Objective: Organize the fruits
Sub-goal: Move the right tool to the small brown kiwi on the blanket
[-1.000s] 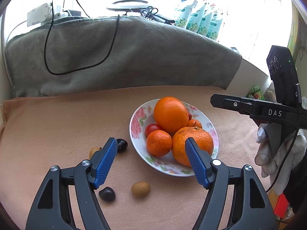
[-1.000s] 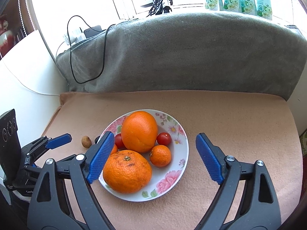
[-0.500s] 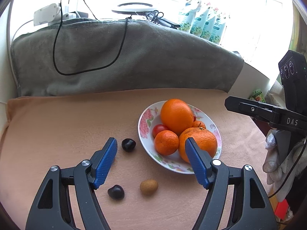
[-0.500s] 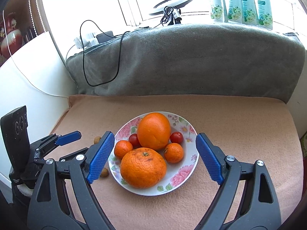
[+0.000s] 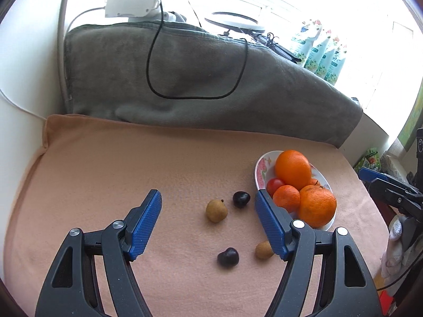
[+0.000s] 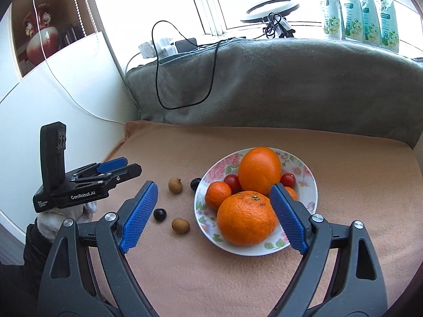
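Note:
A flowered plate [image 6: 304,185] holds two big oranges [image 6: 259,170], small tangerines [image 6: 218,195] and cherry tomatoes [image 6: 232,181]; it shows at the right in the left wrist view [image 5: 260,169]. On the peach cloth left of it lie two tan longans [image 5: 216,210] [image 5: 263,249] and two dark cherries [image 5: 241,199] [image 5: 228,257]. My left gripper [image 5: 208,227] is open and empty, just above these loose fruits. My right gripper [image 6: 214,215] is open and empty, in front of the plate.
A grey blanket [image 5: 198,79] with a black cable [image 5: 156,60] forms a raised back wall. A white wall [image 6: 66,105] stands to the left. Bottles [image 6: 359,8] and a ring light [image 6: 272,5] stand on the sill behind.
My left gripper has swung left, so the loose fruits now lie between its fingers and the plate sits far right. My right gripper has pulled back and risen a little.

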`<state>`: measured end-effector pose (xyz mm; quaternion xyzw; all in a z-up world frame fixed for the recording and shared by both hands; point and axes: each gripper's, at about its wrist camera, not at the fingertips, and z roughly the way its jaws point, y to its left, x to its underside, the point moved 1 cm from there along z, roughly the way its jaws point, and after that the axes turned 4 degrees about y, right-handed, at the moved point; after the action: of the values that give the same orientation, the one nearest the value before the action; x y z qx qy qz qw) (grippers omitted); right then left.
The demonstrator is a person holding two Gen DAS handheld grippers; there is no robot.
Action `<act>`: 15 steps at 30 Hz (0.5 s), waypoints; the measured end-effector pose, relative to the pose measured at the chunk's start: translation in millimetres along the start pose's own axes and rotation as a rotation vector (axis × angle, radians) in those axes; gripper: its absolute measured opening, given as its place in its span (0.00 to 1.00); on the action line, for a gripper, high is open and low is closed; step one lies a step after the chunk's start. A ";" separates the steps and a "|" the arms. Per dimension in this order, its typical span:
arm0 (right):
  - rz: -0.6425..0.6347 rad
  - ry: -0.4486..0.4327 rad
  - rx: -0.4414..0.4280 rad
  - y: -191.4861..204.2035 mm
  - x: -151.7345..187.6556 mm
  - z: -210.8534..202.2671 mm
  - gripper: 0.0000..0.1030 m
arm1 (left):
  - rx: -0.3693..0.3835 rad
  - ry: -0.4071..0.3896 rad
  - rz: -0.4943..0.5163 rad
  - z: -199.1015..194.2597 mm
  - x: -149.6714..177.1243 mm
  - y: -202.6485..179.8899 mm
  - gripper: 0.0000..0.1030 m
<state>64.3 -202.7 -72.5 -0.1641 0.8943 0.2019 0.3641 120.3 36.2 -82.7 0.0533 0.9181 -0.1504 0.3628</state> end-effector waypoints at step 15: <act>-0.131 0.149 -0.066 56.5 41.7 39.6 0.69 | 0.030 0.039 -0.035 8.1 11.1 22.4 0.65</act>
<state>34.1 -140.9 -114.7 -0.2486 0.8991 0.1941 0.3034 122.1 54.8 -101.3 0.0454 0.9234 -0.1694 0.3414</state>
